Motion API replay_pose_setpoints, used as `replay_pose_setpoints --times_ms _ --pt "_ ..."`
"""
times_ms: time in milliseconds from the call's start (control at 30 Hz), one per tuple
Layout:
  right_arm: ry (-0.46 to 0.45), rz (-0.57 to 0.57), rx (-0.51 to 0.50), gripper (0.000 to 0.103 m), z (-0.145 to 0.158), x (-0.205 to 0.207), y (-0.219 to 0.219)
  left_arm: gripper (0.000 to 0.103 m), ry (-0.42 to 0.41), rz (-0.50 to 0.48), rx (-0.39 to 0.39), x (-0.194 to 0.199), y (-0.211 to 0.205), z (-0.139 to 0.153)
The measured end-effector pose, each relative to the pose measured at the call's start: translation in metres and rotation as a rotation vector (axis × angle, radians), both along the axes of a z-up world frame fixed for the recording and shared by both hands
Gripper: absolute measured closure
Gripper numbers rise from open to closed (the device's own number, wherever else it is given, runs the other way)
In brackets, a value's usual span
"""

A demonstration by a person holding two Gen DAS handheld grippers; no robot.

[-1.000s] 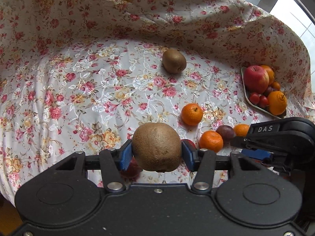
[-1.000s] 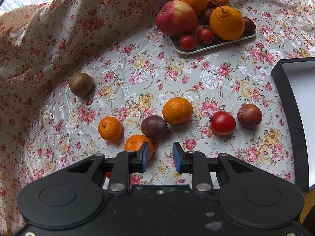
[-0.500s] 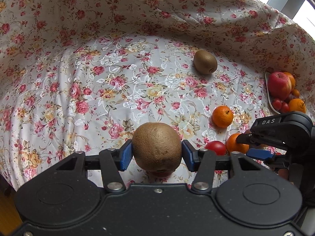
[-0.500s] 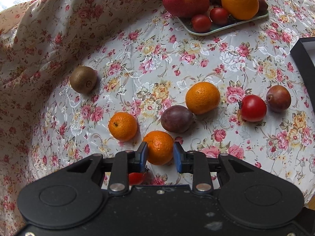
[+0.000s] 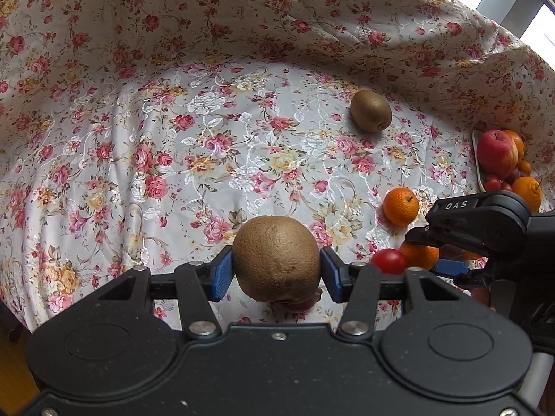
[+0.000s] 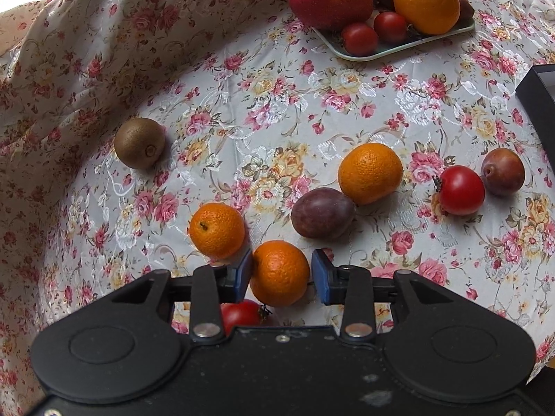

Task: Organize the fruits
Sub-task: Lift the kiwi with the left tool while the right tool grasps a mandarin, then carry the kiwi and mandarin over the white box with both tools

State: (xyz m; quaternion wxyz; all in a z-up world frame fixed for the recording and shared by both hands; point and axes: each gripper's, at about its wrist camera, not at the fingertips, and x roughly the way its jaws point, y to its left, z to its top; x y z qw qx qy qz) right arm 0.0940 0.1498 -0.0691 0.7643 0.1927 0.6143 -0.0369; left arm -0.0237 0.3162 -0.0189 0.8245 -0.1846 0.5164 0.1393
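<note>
The left gripper kept its fingers clamped on a kiwi above the floral cloth on the desk, pointing steeply down, while a second kiwi lay far off. The right gripper, a second before nearly closed on nothing, had dropped over a mandarin. Its fingers were opening, astride the fruit, the right one not touching it.

A home setting: a table draped in a rose-printed floral tablecloth, loose fruit beside a pale serving tray of apple, tomatoes and citrus, daylight from a window behind.
</note>
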Motion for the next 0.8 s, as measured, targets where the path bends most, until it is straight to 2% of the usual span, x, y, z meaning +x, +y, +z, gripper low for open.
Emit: replay_pose_setpoints --times_ms 133,333,500,633,800 --pt "0.065 -0.010 0.030 0.064 -0.011 0.004 0.003 0.045 0.009 0.006 0.000 0.001 0.000 -0.001" --pt "0.030 0.097 -0.058 0.065 -0.001 0.001 0.016 0.045 0.028 0.009 0.022 0.005 -0.004 0.001" --pt "-0.004 0.135 -0.018 0.065 0.021 0.000 0.006 0.045 0.050 0.012 0.028 0.012 -0.016 0.006" --pt "-0.040 0.131 -0.023 0.065 0.039 0.001 -0.017 0.045 0.050 -0.005 0.033 0.020 -0.035 0.014" --pt "-0.064 0.077 -0.031 0.065 0.056 -0.001 -0.070 0.045 0.040 -0.081 0.048 0.034 -0.081 0.024"
